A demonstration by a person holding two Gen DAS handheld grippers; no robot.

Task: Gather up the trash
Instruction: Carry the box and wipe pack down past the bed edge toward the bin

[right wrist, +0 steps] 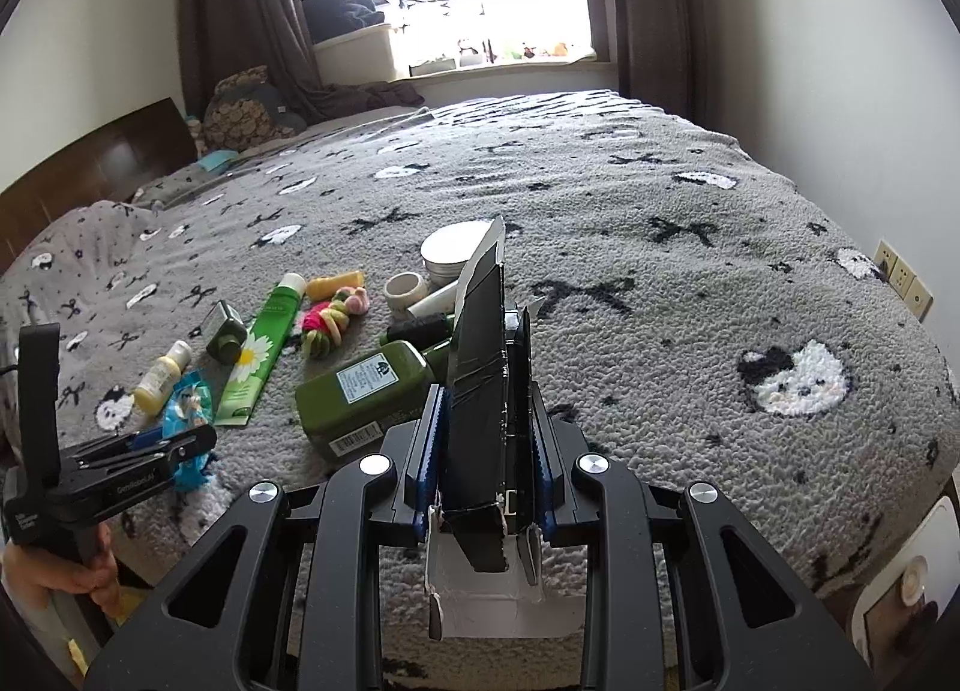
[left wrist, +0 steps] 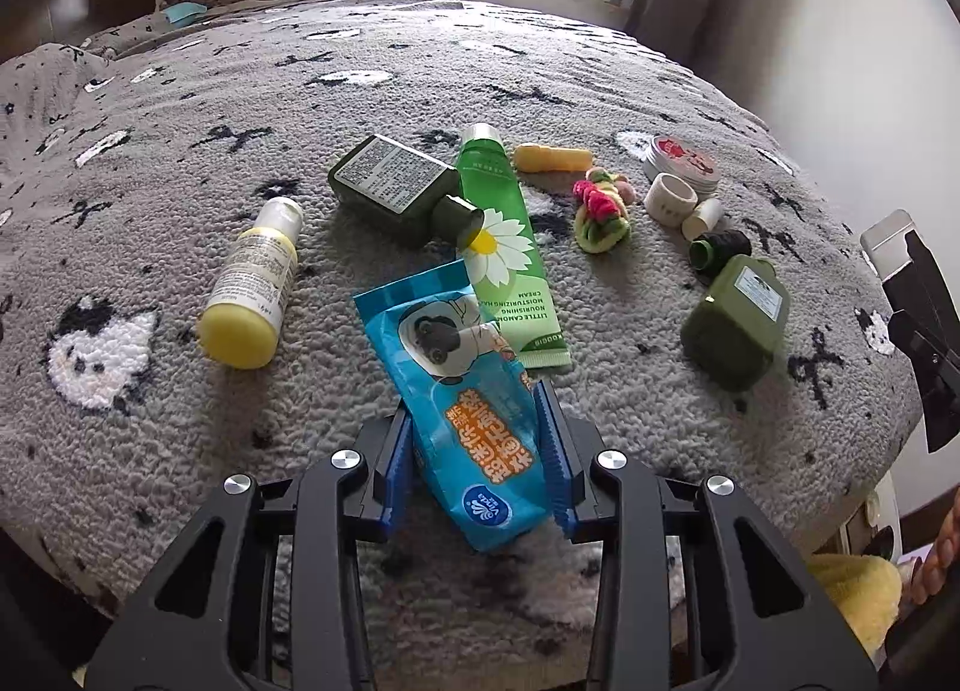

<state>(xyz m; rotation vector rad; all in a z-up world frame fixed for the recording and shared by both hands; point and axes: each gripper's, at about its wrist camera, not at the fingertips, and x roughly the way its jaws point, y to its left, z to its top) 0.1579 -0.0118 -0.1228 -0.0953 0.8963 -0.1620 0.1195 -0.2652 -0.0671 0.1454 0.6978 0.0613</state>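
Observation:
My left gripper (left wrist: pixel 477 439) is shut on a blue tissue packet (left wrist: pixel 459 409), which rests on the grey bedspread (left wrist: pixel 180 163); the packet also shows in the right wrist view (right wrist: pixel 189 409). My right gripper (right wrist: pixel 486 439) is shut on a black and white cardboard box (right wrist: pixel 480 391), held upright above the bed's near edge; the box shows at the right edge of the left wrist view (left wrist: pixel 918 319). A green hand cream tube (left wrist: pixel 510 247) lies just beyond the packet.
On the bedspread lie a yellow bottle (left wrist: pixel 255 283), two dark green bottles (left wrist: pixel 396 187) (left wrist: pixel 735 319), a knitted toy (left wrist: pixel 600 211), a small yellow tube (left wrist: pixel 552 158), a round tin (left wrist: pixel 684 160) and small white jars (left wrist: pixel 671 198). A wall runs along the right.

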